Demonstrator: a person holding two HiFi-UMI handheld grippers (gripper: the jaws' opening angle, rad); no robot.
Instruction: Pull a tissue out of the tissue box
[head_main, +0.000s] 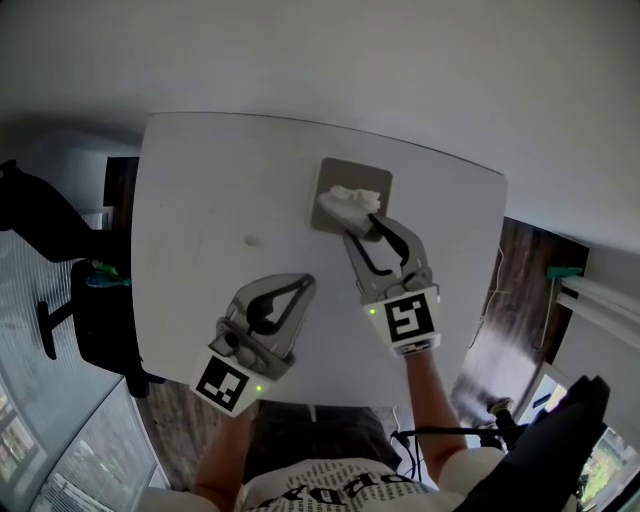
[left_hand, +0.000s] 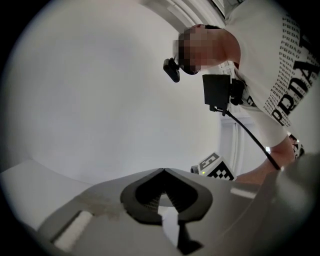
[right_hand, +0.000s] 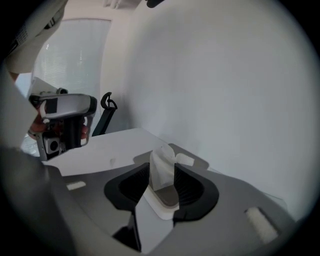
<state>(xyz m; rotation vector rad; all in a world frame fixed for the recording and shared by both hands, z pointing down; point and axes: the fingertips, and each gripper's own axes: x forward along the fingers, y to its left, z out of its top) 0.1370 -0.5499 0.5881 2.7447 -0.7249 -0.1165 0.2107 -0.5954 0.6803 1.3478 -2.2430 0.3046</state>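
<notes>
The head view alone takes in the whole layout: a white table with the tissue box lying flat towards its far side, and a crumpled white tissue standing out of the box's top. The right gripper reaches that tissue with its jaws spread to either side of it. The left gripper hangs over bare tabletop nearer the person, well apart from the box, with its jaws pressed together. Each gripper carries a black-and-white marker cube, and upside-down letters show on the person's shirt at the bottom edge. The left gripper view shows neither box nor tissue. The left gripper has its tips meeting with nothing between them, against a plain wall, and it looks back at the person, whose white shirt bears large black letters that look like "PRDA". A black unit with a cable hangs at the chest. The right gripper view shows the right gripper close up, jaws apart, with the tissue upright between the pads and the tissue box beneath. The left gripper sits at the left of this view.
</notes>
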